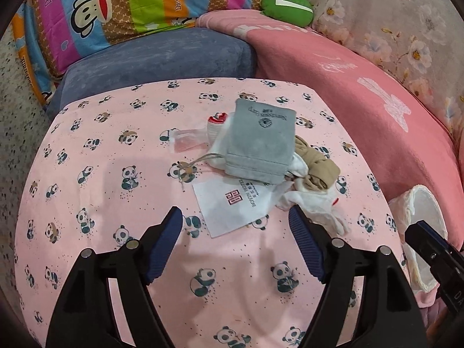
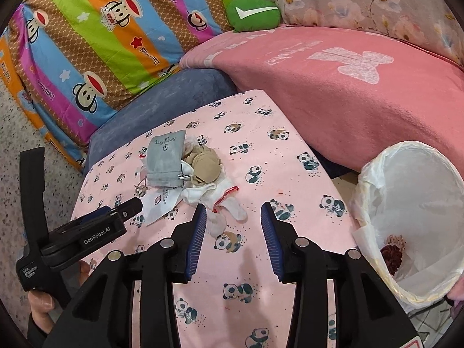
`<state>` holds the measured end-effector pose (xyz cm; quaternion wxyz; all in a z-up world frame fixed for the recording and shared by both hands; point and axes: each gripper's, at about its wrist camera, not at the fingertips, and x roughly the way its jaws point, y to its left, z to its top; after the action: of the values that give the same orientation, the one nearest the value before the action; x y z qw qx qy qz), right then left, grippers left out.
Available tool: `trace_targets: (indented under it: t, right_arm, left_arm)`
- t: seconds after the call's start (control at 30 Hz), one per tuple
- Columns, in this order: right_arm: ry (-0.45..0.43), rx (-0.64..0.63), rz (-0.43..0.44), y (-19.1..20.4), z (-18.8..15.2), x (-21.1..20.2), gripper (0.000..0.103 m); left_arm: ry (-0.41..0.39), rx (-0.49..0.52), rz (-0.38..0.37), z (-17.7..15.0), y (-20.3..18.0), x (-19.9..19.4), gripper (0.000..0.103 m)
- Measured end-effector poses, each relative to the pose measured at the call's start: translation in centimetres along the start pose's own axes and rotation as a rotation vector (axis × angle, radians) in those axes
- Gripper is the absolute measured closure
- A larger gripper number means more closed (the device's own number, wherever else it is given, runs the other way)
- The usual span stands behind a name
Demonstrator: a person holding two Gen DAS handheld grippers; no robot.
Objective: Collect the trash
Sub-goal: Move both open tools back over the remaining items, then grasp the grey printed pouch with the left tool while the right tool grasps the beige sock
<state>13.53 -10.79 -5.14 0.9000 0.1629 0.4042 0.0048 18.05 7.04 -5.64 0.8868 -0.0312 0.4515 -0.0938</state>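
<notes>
A small pile of trash lies on the pink panda cloth (image 1: 116, 150): a grey drawstring pouch (image 1: 261, 139), a white paper sleeve with a red logo (image 1: 232, 206), a tan balled stocking (image 1: 319, 171), a white glove with red trim (image 1: 316, 206), a clear plastic wrapper (image 1: 185, 139) and a red-white scrap (image 1: 217, 120). My left gripper (image 1: 236, 223) is open, just short of the paper sleeve. In the right wrist view the pouch (image 2: 165, 159), stocking (image 2: 206, 159) and glove (image 2: 223, 203) show. My right gripper (image 2: 233, 217) is open, its left finger beside the glove's tip. The left gripper's body (image 2: 101, 226) shows at left.
A bin lined with a white bag (image 2: 411, 203) stands at the right of the table and holds a dark red clump (image 2: 391, 258); it also shows in the left wrist view (image 1: 420, 232). A pink blanket (image 1: 348, 101), blue cushion (image 1: 159, 55), striped cartoon bedding (image 1: 101, 14) and green pillow (image 1: 287, 4) lie behind.
</notes>
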Motion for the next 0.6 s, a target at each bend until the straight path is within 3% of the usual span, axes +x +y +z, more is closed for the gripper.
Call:
trace_targets:
  t: [0.27, 0.6]
  right_arm:
    - [0.037, -0.033, 0.015, 2.0, 2.7, 5.8, 0.062]
    - [0.092, -0.039, 0.024, 2.8, 4.2, 11.2, 0.062]
  left_arm:
    - [0.003, 0.007, 0.007, 3.3, 0.9, 3.2, 0.031]
    - [0.051, -0.007, -0.081, 4.9, 0.2, 7.0, 0.031]
